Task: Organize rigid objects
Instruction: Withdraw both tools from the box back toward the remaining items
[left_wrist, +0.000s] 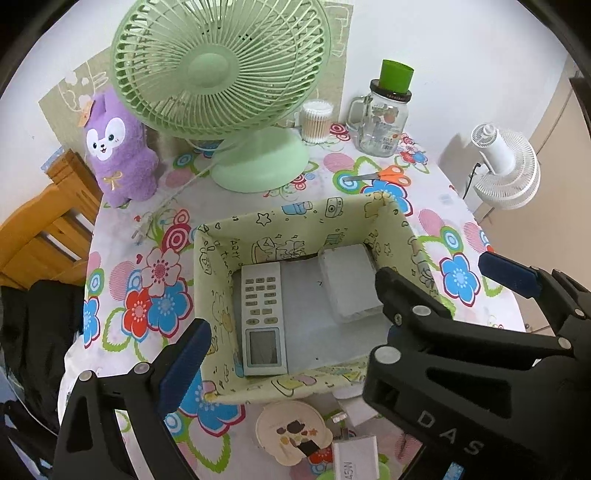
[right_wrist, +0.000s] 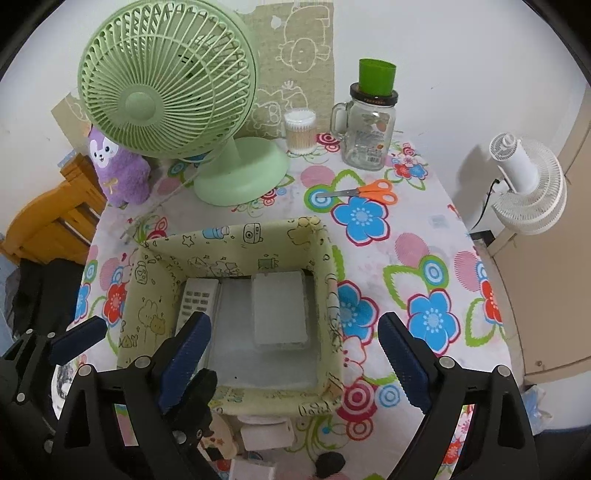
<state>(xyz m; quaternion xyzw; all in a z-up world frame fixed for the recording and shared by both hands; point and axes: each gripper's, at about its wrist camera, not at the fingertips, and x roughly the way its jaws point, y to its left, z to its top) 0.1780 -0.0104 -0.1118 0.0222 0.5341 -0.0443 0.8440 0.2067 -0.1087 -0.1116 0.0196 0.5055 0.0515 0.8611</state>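
Right tool (right_wrist: 295, 354): fingers spread wide, empty, poised above the fabric bin (right_wrist: 147, 295).
Left tool (left_wrist: 291, 343): also spread, gripping nothing, over the bin's near edge.
Bin contents: white remote control (left_wrist: 263, 319) flat along the left wall; clear plastic box (left_wrist: 351, 284) to its right, apart.
Table (right_wrist: 406, 229): green fan (right_wrist: 166, 88), scissors (right_wrist: 364, 191), glass jar (right_wrist: 365, 125) behind the bin.

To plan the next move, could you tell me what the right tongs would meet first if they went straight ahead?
Probably the bare floor of the fabric box, between the remote control and the white case; depth is uncertain.
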